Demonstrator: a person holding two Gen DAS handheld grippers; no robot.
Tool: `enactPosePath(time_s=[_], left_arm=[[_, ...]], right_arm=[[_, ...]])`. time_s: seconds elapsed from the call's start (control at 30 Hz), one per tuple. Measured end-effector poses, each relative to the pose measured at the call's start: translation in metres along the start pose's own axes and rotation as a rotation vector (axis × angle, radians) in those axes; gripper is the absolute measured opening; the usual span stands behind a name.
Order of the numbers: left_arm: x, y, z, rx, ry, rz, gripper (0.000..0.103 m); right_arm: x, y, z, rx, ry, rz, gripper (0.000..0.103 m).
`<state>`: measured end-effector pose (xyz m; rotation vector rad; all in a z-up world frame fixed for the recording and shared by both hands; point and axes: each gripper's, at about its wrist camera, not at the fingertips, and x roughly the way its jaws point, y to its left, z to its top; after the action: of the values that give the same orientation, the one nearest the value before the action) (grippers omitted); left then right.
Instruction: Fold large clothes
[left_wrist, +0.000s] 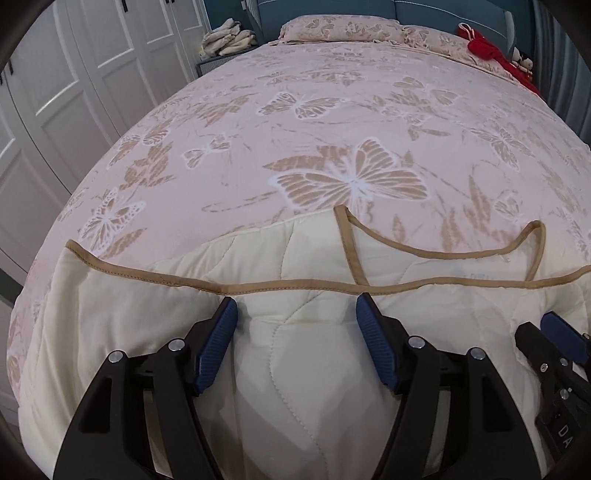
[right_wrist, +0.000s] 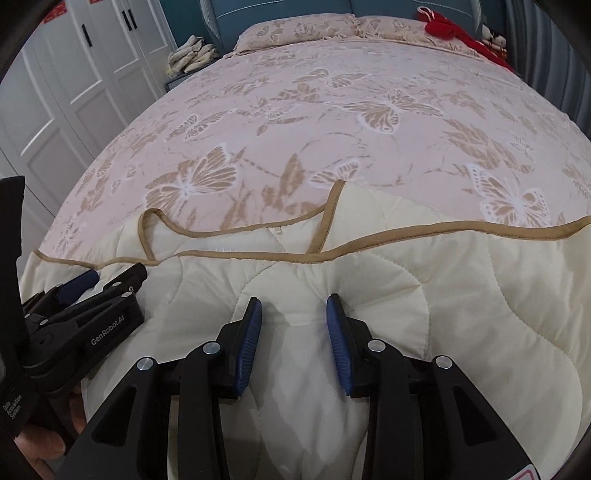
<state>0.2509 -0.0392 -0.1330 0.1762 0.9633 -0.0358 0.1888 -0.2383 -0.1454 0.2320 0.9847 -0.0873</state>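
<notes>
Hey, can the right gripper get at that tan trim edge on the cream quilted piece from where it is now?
Probably yes. The right gripper is open over the cream quilted piece, and the tan trim lies just ahead with nothing on the fabric between them. The left gripper sits off to the side.

Quilt (left_wrist: 314, 369) lies on the bed (left_wrist: 295, 129), pillows (left_wrist: 332, 27) beyond.

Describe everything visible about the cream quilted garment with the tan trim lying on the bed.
The cream quilted garment with tan trim looks soft and padded, stitched in wavy lines. A tan binding runs along its far edge and loops round an opening, perhaps a neckline or armhole. It lies spread, slightly rumpled, across the near end of the pink butterfly-print bedspread. The left gripper and right gripper sit over it with blue pads open, cloth bulging between them but not pinched.
</notes>
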Motion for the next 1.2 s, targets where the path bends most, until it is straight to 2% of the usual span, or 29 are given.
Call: enactPosePath(time_s=[0.5,0.63,0.7,0.77,0.83,0.93,1.07,1.17,1.2], left_arm=[[0.004,-0.008,-0.005,0.018,-0.036,0.046,0.065],[0.002,-0.006,-0.003,0.013,-0.025,0.033,0.066],[-0.01,0.004,0.002,-0.013,-0.006,-0.006,0.066],[-0.041,0.035,0.0,-0.115,-0.006,-0.07,0.066],[-0.065,0.066,-0.009,-0.186,0.004,-0.12,0.073],[-0.101,0.135,-0.042,-0.317,0.016,-0.138,0.078],[-0.113,0.205,-0.086,-0.468,0.067,-0.132,0.079],[-0.11,0.223,-0.109,-0.495,0.101,-0.137,0.079],[-0.106,0.225,-0.117,-0.503,0.117,-0.169,0.079]], right_arm=[[0.004,0.007,-0.005,-0.041,-0.043,-0.042,0.036],[0.002,0.007,-0.005,-0.038,-0.045,-0.033,0.037],[-0.006,0.004,0.001,-0.022,-0.015,-0.021,0.036],[-0.031,0.007,0.005,0.001,-0.023,-0.009,0.036],[-0.063,0.017,-0.002,0.004,-0.038,0.051,0.036],[-0.095,0.036,-0.022,-0.033,-0.023,0.094,0.035],[-0.109,0.058,-0.052,-0.055,0.027,0.126,0.019],[-0.099,0.062,-0.066,-0.024,0.073,0.128,0.01],[-0.093,0.063,-0.069,-0.011,0.095,0.137,0.006]])
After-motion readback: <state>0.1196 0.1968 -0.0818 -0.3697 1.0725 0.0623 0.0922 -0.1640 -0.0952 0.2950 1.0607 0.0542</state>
